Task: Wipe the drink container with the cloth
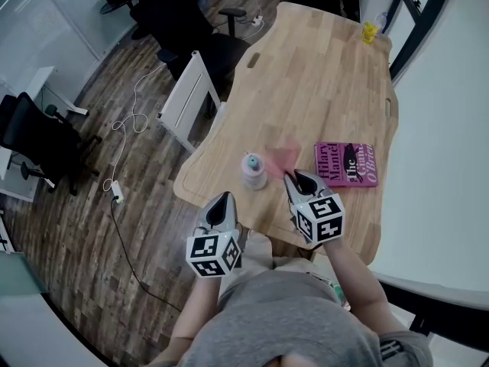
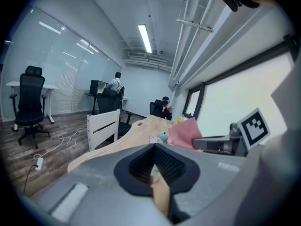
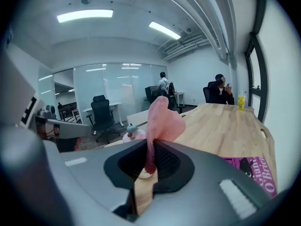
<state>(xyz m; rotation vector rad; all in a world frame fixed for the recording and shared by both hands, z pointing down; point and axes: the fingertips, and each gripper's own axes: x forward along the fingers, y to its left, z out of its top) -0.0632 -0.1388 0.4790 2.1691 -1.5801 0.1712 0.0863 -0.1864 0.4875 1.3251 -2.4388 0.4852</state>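
Right gripper (image 1: pixel 295 179): mine, jaws pinching pink cloth (image 3: pixel 162 118), which stands limp above tips.
Left gripper (image 1: pixel 223 202): mine, jaws pressed together, nothing between.
Drink container (image 1: pixel 254 170): small pink cup, teal top, upright on wooden table (image 1: pixel 321 75) near front edge, just beside cloth.
Handling, my guess: cup light, tippy; I'd take it round body with left gripper before rubbing. Cloth soft, folds easily.
Views: head view gives cup's place by table edge; right gripper view alone shows pinch; left gripper view lacks book (image 1: pixel 346 164).
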